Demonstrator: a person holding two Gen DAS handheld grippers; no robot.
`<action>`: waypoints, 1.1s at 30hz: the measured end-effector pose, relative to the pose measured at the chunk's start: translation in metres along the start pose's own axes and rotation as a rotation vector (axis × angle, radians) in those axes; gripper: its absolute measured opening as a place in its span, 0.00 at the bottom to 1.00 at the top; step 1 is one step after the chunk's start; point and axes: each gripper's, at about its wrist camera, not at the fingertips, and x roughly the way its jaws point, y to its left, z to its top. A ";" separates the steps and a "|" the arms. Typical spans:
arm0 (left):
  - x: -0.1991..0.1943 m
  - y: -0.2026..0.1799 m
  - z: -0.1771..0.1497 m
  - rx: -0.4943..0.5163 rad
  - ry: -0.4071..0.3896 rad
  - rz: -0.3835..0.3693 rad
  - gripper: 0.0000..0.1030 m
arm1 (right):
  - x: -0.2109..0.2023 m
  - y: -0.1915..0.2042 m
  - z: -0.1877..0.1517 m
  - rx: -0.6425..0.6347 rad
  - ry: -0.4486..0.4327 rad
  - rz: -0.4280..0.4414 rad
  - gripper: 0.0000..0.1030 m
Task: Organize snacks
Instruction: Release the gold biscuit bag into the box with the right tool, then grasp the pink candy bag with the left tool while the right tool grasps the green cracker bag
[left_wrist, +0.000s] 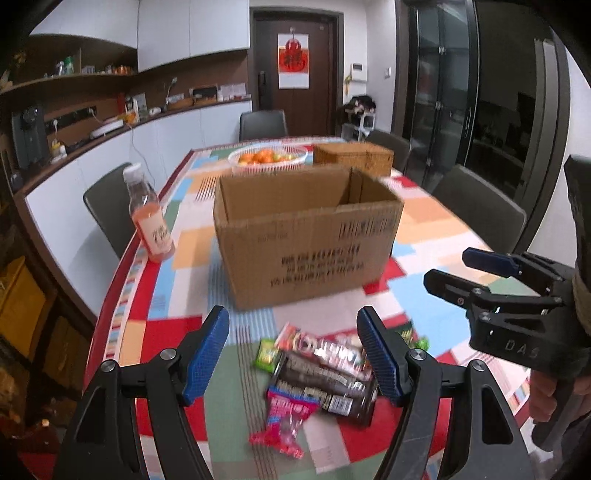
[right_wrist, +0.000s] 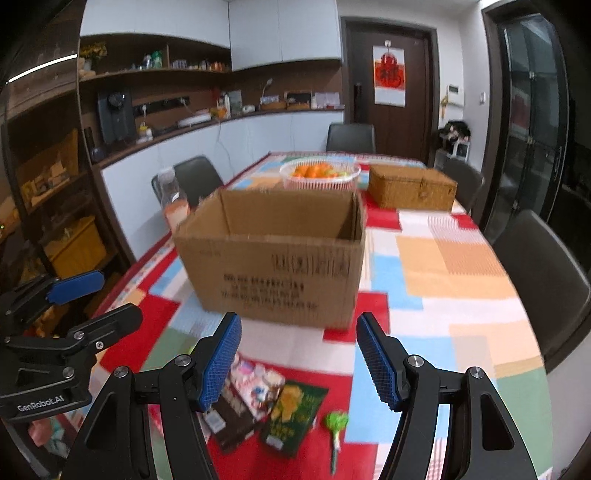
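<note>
An open cardboard box (left_wrist: 306, 236) stands mid-table; it also shows in the right wrist view (right_wrist: 273, 258). A pile of snack packets (left_wrist: 317, 373) lies in front of it: dark bars, a pink packet (left_wrist: 284, 421) and a green one (left_wrist: 266, 355). My left gripper (left_wrist: 293, 354) is open and empty just above the pile. My right gripper (right_wrist: 297, 362) is open and empty above a dark green packet (right_wrist: 293, 417), a green lollipop (right_wrist: 336, 424) and dark bars (right_wrist: 232, 417). Each gripper shows in the other's view, the right one (left_wrist: 458, 271) and the left one (right_wrist: 107, 295).
A pink drink bottle (left_wrist: 149, 218) stands left of the box. A white basket of oranges (left_wrist: 267, 158) and a wicker box (left_wrist: 352, 157) sit behind it. Dark chairs (left_wrist: 480, 206) ring the table with its patchwork cloth (left_wrist: 436, 221). A counter runs along the left wall.
</note>
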 end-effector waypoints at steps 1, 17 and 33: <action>0.003 0.001 -0.005 -0.004 0.019 0.000 0.69 | 0.003 0.001 -0.005 0.007 0.019 0.008 0.64; 0.041 0.014 -0.063 -0.050 0.233 0.008 0.69 | 0.051 0.008 -0.063 0.061 0.263 0.026 0.64; 0.082 0.025 -0.091 -0.084 0.353 -0.008 0.68 | 0.084 0.010 -0.083 0.059 0.361 -0.032 0.63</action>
